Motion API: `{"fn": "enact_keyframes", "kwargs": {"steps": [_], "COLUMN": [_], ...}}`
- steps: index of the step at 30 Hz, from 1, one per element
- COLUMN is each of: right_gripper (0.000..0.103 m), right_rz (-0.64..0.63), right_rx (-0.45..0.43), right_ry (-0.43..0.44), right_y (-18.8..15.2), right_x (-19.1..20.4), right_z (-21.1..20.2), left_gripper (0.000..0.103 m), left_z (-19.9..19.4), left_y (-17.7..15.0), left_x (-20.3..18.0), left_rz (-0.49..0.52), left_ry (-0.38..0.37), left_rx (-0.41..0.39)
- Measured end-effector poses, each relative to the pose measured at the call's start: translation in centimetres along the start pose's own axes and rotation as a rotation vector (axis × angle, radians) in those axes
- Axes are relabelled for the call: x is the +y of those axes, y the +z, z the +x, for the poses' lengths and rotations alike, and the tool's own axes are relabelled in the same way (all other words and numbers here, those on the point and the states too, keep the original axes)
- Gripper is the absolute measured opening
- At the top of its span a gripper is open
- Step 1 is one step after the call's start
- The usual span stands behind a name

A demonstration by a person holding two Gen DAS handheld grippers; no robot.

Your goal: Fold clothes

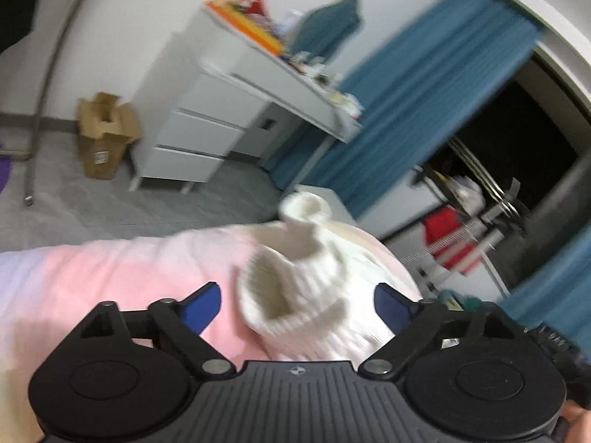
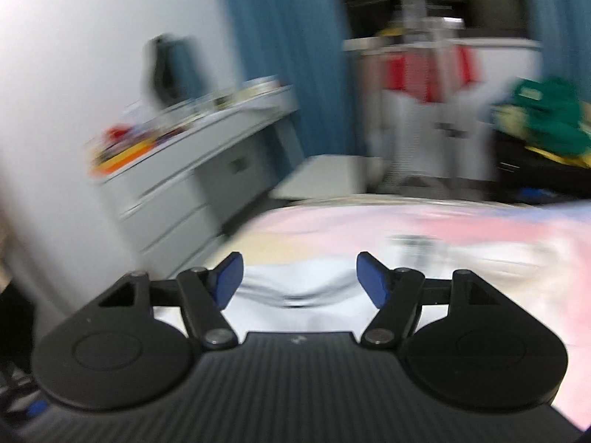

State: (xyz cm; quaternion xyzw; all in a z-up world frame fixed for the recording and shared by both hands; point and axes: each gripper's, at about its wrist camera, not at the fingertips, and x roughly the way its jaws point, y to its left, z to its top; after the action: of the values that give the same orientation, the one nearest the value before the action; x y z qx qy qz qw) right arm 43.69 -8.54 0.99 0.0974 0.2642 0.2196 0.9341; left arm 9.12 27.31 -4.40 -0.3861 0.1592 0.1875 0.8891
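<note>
A white ribbed knit garment (image 1: 299,288), rolled with its cuff opening facing me, lies on the pink and white bedspread (image 1: 110,277). My left gripper (image 1: 297,306) stands wide open around it, and its blue pads (image 1: 201,306) do not touch the knit. In the right wrist view my right gripper (image 2: 298,282) is open too, with nothing between its blue pads (image 2: 373,282). It hangs over a pale white-blue cloth (image 2: 295,295) on the same bedspread (image 2: 480,236). That view is heavily blurred.
A grey desk with drawers (image 1: 207,122) stands against the wall, with a brown cardboard box (image 1: 103,136) beside it. Blue curtains (image 1: 424,92) hang behind. A rack with a red item (image 1: 447,236) is at the right. A green and yellow pile (image 2: 546,118) lies far right.
</note>
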Motion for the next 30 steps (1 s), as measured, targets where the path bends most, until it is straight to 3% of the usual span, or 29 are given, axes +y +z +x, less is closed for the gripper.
{"fn": "enact_keyframes", "kwargs": {"steps": [3,6,10,13,19,21,22,24,30], "right_gripper": [0.07,0.072,0.072,0.072,0.072,0.05,0.016,0.015,0.014], "right_rz": [0.118,0.248,0.408,0.475,0.337,0.233,0.207,0.205,0.223], "right_rx": [-0.03,-0.007,0.061,0.123,0.118,0.136,0.145,0.107,-0.079], "right_ry": [-0.136,-0.208,-0.173,-0.075,0.113,0.064,0.018,-0.036,-0.06], "right_y": [-0.1,-1.5,-4.0,-5.9,-6.4,-5.9,-5.8,-5.6,-3.1], "right_x": [-7.7,-14.3,-20.6,-22.7,-20.7,-19.6,-19.3,-18.6,-17.1], "right_z": [-1.5,-0.6,2.1,4.9,7.7,8.0,8.0,7.1,1.1], "left_gripper": [0.098,0.098,0.098,0.098,0.098,0.098,0.098,0.098,0.098], "left_z": [0.4,2.4,5.7,7.2,9.5,10.0,10.3,10.8,11.2], "left_y": [-1.3,-2.3,-3.7,-4.4,-5.2,-5.2,-5.3,-5.2,-5.0], "left_x": [-1.5,-1.6,-1.0,-0.8,-1.6,-2.0,-2.2,-2.4,-2.3], "left_rz": [0.038,0.017,-0.03,-0.041,-0.038,-0.031,-0.028,-0.027,-0.033], "left_ry": [-0.01,-0.011,-0.01,-0.025,-0.044,-0.044,-0.044,-0.044,-0.056], "left_rx": [0.026,0.11,0.217,0.219,0.17,0.165,0.163,0.16,0.157]}}
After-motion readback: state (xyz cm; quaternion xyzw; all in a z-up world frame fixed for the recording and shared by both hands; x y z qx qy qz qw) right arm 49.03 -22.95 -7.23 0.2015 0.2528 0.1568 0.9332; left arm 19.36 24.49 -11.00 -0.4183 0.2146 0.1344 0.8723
